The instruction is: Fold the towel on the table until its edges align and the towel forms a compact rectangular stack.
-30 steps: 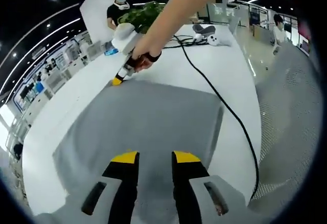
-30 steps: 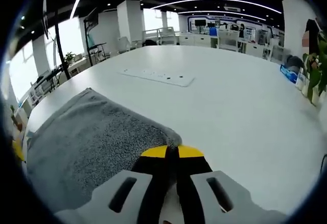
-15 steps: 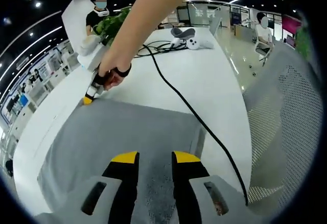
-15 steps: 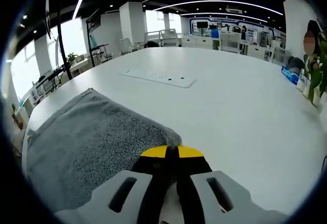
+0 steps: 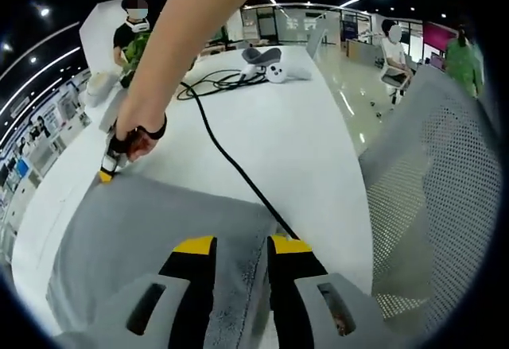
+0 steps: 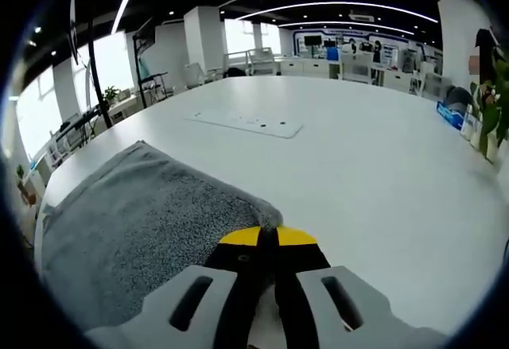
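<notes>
The grey towel (image 5: pixel 159 238) lies spread flat on the white table (image 5: pixel 302 142), a black cable (image 5: pixel 231 166) trailing just beside its far edge. The right gripper (image 6: pixel 267 236) has its jaws pressed together on one corner of the towel. The left gripper (image 5: pixel 241 246) has cloth between its jaws, which stand apart; I cannot tell if it grips. That terry looks soft, light and floppy, likely to sag and drag, so corners and hems seem the best places to hold it.
</notes>
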A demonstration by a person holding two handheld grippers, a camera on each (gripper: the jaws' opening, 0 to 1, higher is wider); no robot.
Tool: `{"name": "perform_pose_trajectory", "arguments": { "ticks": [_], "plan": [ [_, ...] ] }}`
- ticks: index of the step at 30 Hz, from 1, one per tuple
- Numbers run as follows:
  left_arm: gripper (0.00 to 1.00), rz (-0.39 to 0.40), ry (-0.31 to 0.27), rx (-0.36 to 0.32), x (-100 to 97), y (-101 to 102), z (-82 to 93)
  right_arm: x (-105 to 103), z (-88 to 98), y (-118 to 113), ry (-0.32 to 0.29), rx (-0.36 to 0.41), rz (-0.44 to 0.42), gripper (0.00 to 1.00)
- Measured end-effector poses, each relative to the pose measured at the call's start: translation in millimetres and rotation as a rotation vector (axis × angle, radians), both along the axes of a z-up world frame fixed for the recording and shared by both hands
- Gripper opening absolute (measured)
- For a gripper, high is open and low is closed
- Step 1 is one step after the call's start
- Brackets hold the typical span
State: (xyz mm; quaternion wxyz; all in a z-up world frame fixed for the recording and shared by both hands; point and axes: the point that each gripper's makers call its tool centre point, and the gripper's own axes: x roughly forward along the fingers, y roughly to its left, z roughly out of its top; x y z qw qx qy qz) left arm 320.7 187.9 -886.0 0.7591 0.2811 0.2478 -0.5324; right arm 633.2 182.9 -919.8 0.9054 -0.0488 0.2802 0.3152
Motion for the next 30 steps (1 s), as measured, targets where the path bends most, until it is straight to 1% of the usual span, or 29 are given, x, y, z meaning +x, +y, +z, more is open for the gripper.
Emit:
{"name": "perform_pose_trajectory", "arguments": {
  "ticks": [5, 13, 18, 20, 26, 28, 30],
  "plan": [
    [0.26, -0.021, 0.012, 0.002, -5.1, -8, -2.8, -4, 3.0, 3, -0.002, 0.005, -0.002, 0.03],
    [0.25, -0.052, 0.016, 0.008, -9.8, -22, -7.2, 3, -0.8, 0, -0.008, 0.018, -0.004, 0.02],
    [0.23, -0.055, 0.021, 0.004, -12.6, -27, -7.3, 4, -1.8, 0, -0.011, 0.023, -0.002, 0.02],
    [0.23, -0.052, 0.031, -0.001, -14.0, -30, -8.2, 4, -2.0, 0, -0.011, 0.025, -0.001, 0.02],
    [0.22, -0.045, 0.06, 0.006, -19.1, -37, -16.2, 3, -1.6, 0, -0.006, 0.026, 0.006, 0.02],
    [0.22, -0.042, 0.064, 0.006, -19.9, -37, -15.7, 3, -1.6, 0, -0.008, 0.03, 0.007, 0.02],
    [0.21, -0.037, 0.054, -0.008, -18.8, -35, -9.4, 3, -1.8, 0, -0.01, 0.033, 0.007, 0.02]
  ]
}}
